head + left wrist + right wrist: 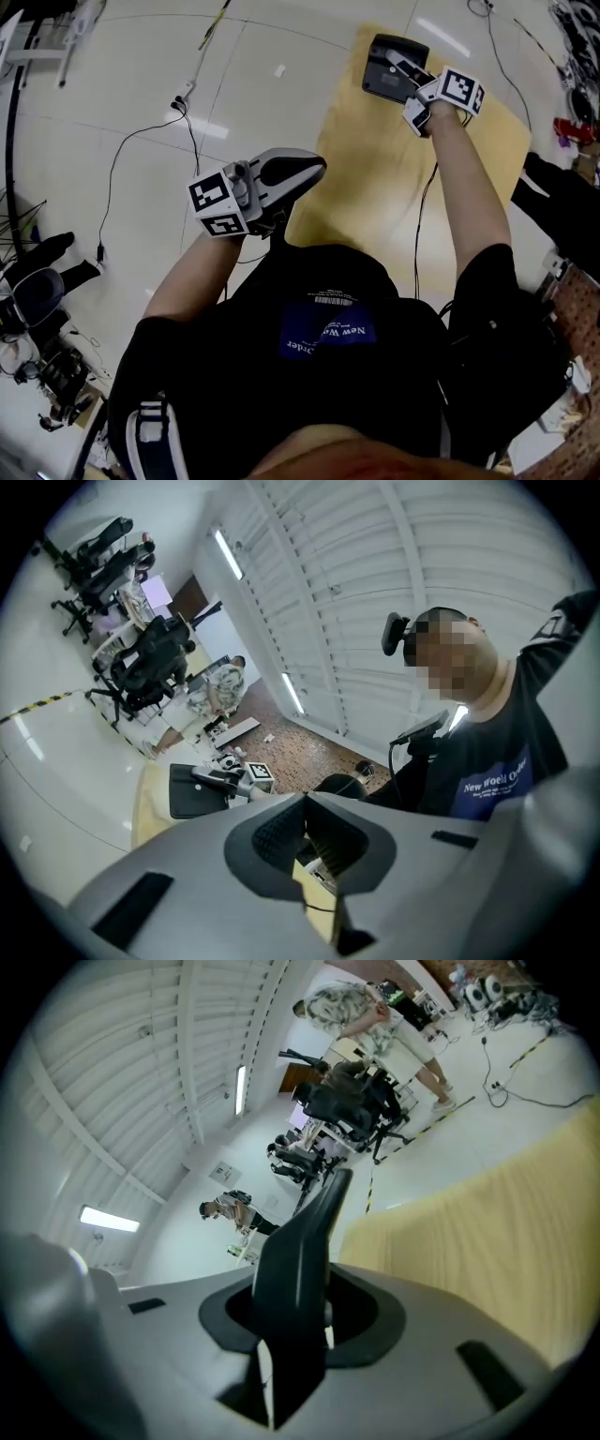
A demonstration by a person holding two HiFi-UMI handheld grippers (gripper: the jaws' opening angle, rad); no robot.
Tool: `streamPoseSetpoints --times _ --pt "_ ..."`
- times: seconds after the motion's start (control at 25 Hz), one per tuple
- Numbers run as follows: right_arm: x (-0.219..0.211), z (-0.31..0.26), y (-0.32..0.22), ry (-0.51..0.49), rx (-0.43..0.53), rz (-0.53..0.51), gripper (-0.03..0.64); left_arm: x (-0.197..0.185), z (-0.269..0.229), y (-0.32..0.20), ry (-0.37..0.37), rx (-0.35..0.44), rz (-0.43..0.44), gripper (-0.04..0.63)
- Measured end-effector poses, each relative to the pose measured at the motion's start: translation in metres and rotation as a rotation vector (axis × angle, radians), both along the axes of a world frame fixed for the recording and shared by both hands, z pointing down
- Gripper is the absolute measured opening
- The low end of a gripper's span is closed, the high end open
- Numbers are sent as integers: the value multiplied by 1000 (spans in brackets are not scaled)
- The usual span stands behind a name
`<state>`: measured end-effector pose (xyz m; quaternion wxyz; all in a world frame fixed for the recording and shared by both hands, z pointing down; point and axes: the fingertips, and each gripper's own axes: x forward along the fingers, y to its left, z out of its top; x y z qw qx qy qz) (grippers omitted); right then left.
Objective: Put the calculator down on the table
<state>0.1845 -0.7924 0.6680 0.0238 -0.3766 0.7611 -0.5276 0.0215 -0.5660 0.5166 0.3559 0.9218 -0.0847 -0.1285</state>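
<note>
My right gripper [403,69] is shut on a dark calculator [384,67] and holds it over the far end of a light wooden table [375,197]. In the right gripper view the calculator [298,1251] stands edge-on between the jaws, with the table [487,1241] to its right. My left gripper [315,170] hangs over the table's near left corner, jaws shut with nothing in them. The left gripper view shows its pads [281,832] meeting, and beyond them the calculator [192,791] in the right gripper [230,778].
Cables and a power strip [181,94] lie on the pale floor left of the table. Dark gear [37,281] sits at the left edge. Office chairs [141,658] and another person [375,1007] are across the room.
</note>
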Motion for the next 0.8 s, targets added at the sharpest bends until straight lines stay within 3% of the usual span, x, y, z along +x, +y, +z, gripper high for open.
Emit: streamPoseSetpoints --times 0.2,0.4,0.6,0.8 --pt "-17 17 -29 85 -30 -87 115 -8 17 1 25 -53 5 6" --pt "-11 22 1 166 -79 -168 115 -9 8 39 35 -77 2 6" --pt "-29 46 -18 309 -130 -254 179 -33 15 8 49 -94 -8 6" --pt "-25 49 -24 505 -126 -319 296 -35 12 7 54 -103 -1 6"
